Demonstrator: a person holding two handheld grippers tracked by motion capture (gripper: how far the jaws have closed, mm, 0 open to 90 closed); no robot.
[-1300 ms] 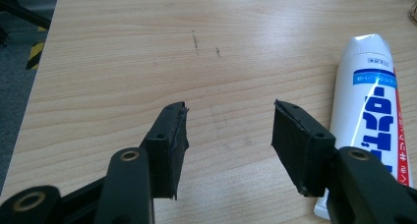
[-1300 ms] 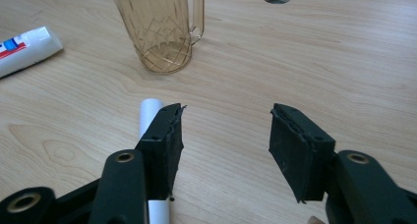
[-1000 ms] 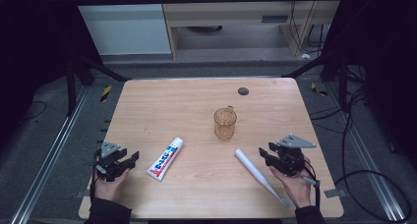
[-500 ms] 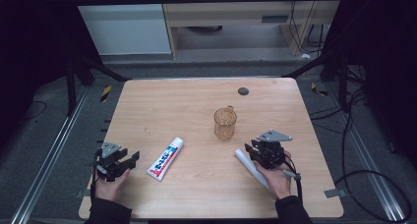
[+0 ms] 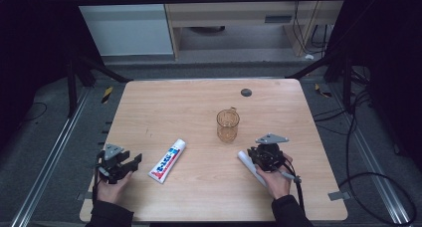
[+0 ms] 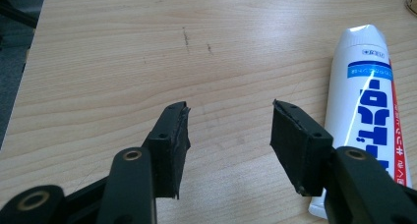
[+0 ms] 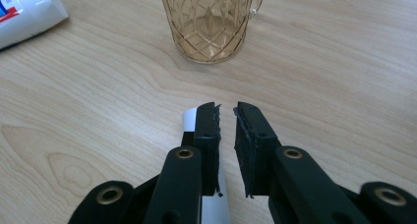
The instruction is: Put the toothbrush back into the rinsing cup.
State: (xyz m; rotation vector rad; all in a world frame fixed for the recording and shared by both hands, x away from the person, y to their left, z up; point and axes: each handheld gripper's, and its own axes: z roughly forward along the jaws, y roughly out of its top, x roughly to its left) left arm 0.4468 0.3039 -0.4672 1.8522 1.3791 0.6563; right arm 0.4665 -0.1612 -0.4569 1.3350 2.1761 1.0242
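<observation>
A white slender tube (image 5: pixel 245 160) lies slantwise on the wooden table (image 5: pixel 199 102), just right of centre. My right gripper (image 5: pixel 255 153) hovers over its far end, pointing at the amber patterned glass cup (image 5: pixel 228 126). In the right gripper view its jaws (image 7: pixel 226 108) have just been closing to a narrow gap. The white tube (image 7: pixel 189 119) lies under the left jaw, not between the pads, and the cup (image 7: pixel 209 22) stands just ahead. My left gripper (image 5: pixel 133 161) rests open at the front left (image 6: pixel 228 116), with a white, blue and red toothpaste tube (image 5: pixel 167 161) (image 6: pixel 369 101) beside it.
A small black disc (image 5: pixel 246 92) lies near the table's far edge. The toothpaste tube's end (image 7: pixel 27 13) shows at the upper left of the right gripper view. Metal rails and cables run along the floor on both sides.
My right gripper has moved left and down from the table's right side onto the white tube's far end, and its jaws have narrowed. The left gripper has stayed still.
</observation>
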